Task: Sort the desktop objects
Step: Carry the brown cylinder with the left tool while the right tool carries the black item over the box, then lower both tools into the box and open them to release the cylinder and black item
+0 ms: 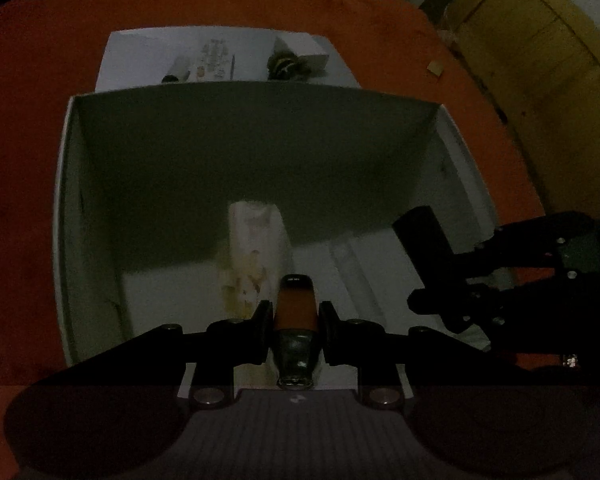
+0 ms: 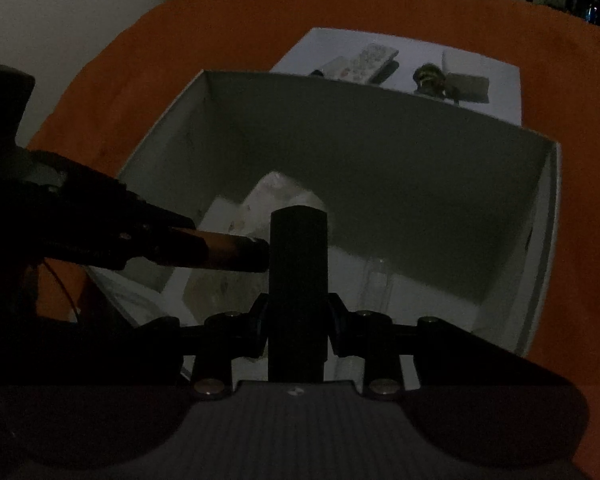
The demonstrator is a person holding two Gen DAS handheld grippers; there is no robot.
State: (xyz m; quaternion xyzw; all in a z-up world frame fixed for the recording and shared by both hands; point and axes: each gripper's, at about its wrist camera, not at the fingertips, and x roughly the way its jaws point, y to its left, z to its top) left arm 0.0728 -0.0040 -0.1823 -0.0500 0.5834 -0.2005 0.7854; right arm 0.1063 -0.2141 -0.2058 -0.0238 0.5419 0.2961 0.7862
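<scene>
Left wrist view shows your left gripper [image 1: 295, 322] clamped on an orange lighter [image 1: 295, 305], your right gripper [image 2: 298, 322] on a black cylinder [image 2: 299, 280], both over the white box [image 1: 260, 140]. Next, lower and release inside.

Dim home room: orange tablecloth [image 1: 28, 160], yellow wooden cabinet [image 1: 540, 60], white cardboard box [image 1: 66, 208] on table.
</scene>
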